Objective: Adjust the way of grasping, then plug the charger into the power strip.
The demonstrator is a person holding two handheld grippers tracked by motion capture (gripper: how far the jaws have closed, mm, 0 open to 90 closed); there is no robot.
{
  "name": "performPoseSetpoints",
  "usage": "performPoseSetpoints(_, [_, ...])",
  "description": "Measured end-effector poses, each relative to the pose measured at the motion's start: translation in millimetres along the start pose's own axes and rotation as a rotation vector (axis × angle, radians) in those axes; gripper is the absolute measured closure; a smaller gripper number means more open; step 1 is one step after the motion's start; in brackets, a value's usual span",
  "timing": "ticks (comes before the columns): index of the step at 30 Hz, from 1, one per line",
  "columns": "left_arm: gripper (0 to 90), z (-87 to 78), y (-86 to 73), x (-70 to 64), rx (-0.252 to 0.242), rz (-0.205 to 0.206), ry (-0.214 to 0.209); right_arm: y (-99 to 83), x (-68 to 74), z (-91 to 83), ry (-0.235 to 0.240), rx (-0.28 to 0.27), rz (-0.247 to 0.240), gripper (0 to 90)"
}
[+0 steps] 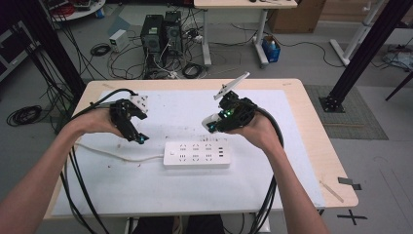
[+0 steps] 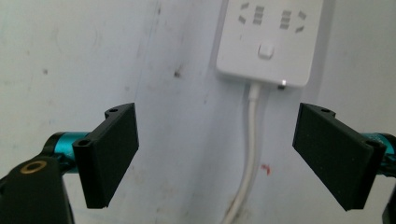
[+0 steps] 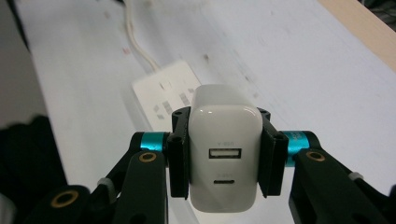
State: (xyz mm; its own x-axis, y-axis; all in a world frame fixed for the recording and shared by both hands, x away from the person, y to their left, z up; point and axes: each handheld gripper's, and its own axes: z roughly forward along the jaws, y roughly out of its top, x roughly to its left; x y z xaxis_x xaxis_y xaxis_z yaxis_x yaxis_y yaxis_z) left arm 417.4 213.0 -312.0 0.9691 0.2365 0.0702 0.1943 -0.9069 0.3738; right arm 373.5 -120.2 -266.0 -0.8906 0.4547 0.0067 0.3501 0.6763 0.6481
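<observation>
From above we look forward and down over the counter [image 1: 302,146]; both tongs' cameras sit close, sharing the white power strip [image 1: 196,154].

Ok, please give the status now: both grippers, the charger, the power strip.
Left gripper open, empty. Right gripper shut on white USB charger, held above the table. Power strip flat on the white mat. Sockets unobstructed.

Left gripper [image 1: 140,138] hovers near the table's left edge, jaws spread wide; right gripper [image 1: 210,127] is clamped, held mid-table.
</observation>
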Motion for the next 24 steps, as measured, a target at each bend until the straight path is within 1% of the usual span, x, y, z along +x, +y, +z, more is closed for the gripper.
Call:
performPoseSetpoints(2, [14.5,0.5,-4.6,2.8,0.029,-0.018,-0.023,0.6,1.8,2.7,-0.039,0.048,-0.034,62.2])
performPoseSetpoints(3, [14.5,1.2,-7.5,3.0,0.038,-0.025,-0.030,0.5,1.8,4.5,-0.047,0.066,-0.043,62.2])
performPoseSetpoints(5, [14.5,3.6,-13.4,2.8,0.065,-0.030,-0.041,-0.2,1.8,7.9,-0.049,0.096,-0.058,62.2])
performPoseSetpoints(7, [14.5,6.8,-18.5,1.5,0.093,-0.026,-0.033,-0.8,2.7,11.1,-0.055,0.126,-0.080,62.2])
performPoseSetpoints(8, [14.5,8.0,-21.1,1.2,0.098,-0.031,-0.031,-1.1,3.2,12.8,-0.057,0.136,-0.087,62.2])
performPoseSetpoints(9, [14.5,9.4,-23.7,1.2,0.092,-0.039,-0.032,-1.2,3.5,14.4,-0.056,0.149,-0.097,62.2])
performPoseSetpoints(10, [14.5,10.5,-26.1,1.1,0.091,-0.043,-0.042,-1.6,4.0,16.0,-0.054,0.159,-0.105,62.2])
performPoseSetpoints(12, [14.5,12.6,-30.1,1.3,0.086,-0.049,-0.055,-2.3,4.8,18.0,-0.035,0.181,-0.114,62.2])
performPoseSetpoints(13, [14.5,13.2,-31.6,2.0,0.092,-0.042,-0.058,-2.7,4.1,19.1,-0.024,0.185,-0.125,62.2])
performPoseSetpoints(14, [14.5,13.2,-31.6,2.0,0.092,-0.042,-0.058,-2.7,4.1,19.1,-0.024,0.185,-0.125,62.2])
performPoseSetpoints(15, [14.5,14.8,-34.1,2.1,0.099,-0.050,-0.058,-2.7,2.7,20.2,-0.015,0.186,-0.130,62.2])
performPoseSetpoints(16, [14.5,15.2,-34.9,2.0,0.098,-0.052,-0.055,-2.4,-0.4,22.7,0.013,0.198,-0.132,62.2])
performPoseSetpoints(18, [14.5,15.5,-35.5,1.8,0.097,-0.055,-0.052,-2.2,-1.6,23.7,0.021,0.199,-0.140,62.2])
performPoseSetpoints(19, [14.5,16.1,-36.5,0.8,0.085,-0.053,-0.051,-1.8,-6.2,26.8,0.064,0.202,-0.152,62.2])
performPoseSetpoints(21, [14.5,16.8,-37.2,0.4,0.083,-0.048,-0.050,-1.7,-10.5,28.9,0.090,0.191,-0.158,62.2])
performPoseSetpoints(24, [14.5,18.3,-38.2,-0.3,0.082,-0.049,-0.053,-1.6,-13.9,31.9,0.103,0.202,-0.168,62.2])
